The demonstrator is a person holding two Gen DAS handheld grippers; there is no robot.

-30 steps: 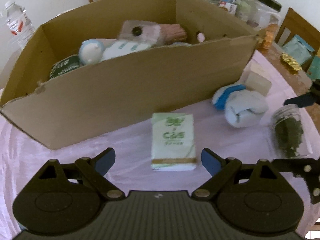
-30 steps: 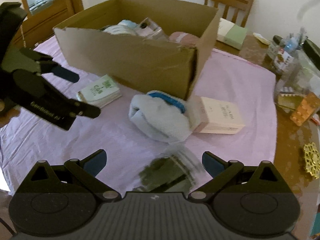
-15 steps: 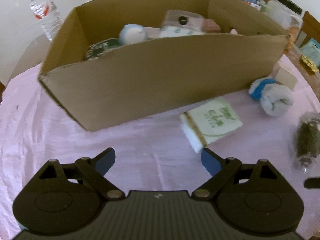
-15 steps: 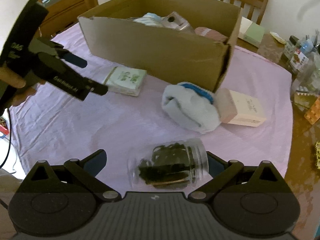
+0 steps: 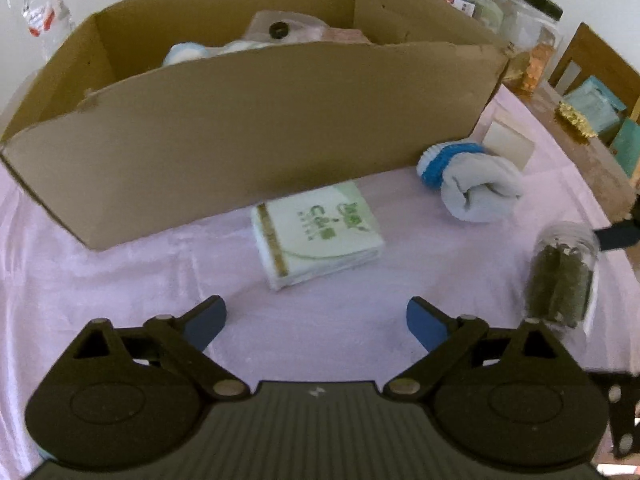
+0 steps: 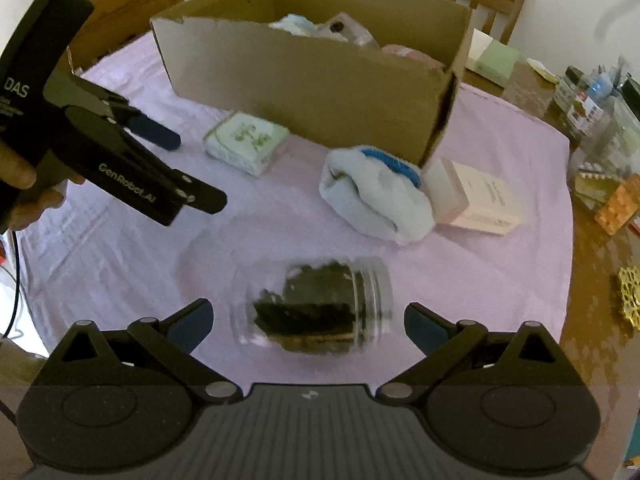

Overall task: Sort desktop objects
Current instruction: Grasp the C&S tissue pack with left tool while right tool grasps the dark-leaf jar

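Right wrist view: your right gripper (image 6: 308,316) stands released around the lying jar (image 6: 320,306), pads clear. Your left gripper (image 5: 316,316), empty, jaws opening, faces the tissue pack (image 5: 316,234) near the box (image 5: 248,136).

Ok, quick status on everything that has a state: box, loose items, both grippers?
Cardboard box: upright, open-topped, partly filled.
Tissue pack: flat on the cloth, outside the box.
Rolled socks: on the cloth, outside the box.
Jar: on its side, blurred, ungripped.
Beige carton: lying flat beside the box.
Left gripper: fingers opening, nothing between them.
Right gripper: open, fingers either side of the jar.
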